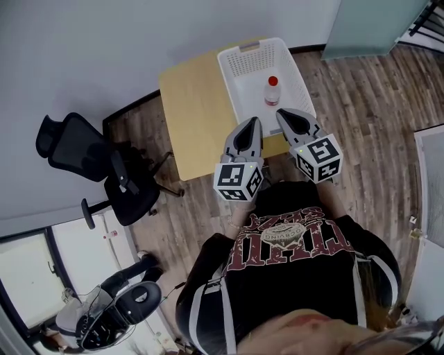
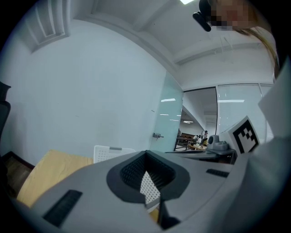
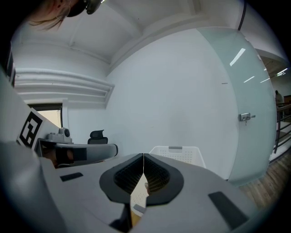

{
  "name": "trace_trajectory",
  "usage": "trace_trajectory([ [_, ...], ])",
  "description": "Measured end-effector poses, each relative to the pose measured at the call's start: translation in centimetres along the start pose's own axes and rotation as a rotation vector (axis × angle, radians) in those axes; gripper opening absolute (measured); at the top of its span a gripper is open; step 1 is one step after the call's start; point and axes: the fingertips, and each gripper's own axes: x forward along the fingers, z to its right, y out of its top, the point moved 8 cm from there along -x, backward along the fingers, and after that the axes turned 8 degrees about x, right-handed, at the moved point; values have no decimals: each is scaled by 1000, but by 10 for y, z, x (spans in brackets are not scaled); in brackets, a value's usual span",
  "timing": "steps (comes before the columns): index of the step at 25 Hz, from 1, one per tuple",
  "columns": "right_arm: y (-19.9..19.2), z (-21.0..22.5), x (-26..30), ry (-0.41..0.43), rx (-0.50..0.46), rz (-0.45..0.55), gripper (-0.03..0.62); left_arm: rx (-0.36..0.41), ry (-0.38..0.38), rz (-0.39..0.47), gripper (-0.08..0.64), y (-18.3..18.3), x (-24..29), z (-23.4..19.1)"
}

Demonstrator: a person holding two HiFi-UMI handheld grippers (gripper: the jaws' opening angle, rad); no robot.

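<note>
Head view: your left gripper [image 1: 253, 122] and right gripper [image 1: 282, 113] hover with fingers clenched on nothing, at the near rim of the white basket [image 1: 229, 76]. The red-capped bottle [image 1: 272, 90] stands inside, just beyond the right fingertips. Keep your tips level and clear of that rim.

Left gripper view: basket [image 2: 109, 152] ahead of the fingers, yellow table [image 2: 50, 170] below-left.

Right gripper view: basket [image 3: 179, 154] ahead, pale wall [image 3: 173, 91] behind, wood floor [image 3: 268, 175] to the right.

Bright, even, cool-white indoor light. Ceiling lamp [image 2: 186, 2] glares at top of left gripper view; streak reflections on glass partition [image 3: 257, 77], right. Shadows faint, soft. Gripper views fisheye, dark rounded corners; left gripper [image 2: 146, 153] near, slightly soft. Head view bows at edges
</note>
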Motion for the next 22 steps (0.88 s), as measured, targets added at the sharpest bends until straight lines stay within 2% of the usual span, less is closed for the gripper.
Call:
trace_trajectory([
  [11, 3, 19, 40, -70, 9, -15, 18, 2, -35, -30, 47, -2, 30, -41],
  [22, 4, 38, 74, -171, 1, -38, 18, 1, -103, -54, 48, -6, 56, -76],
])
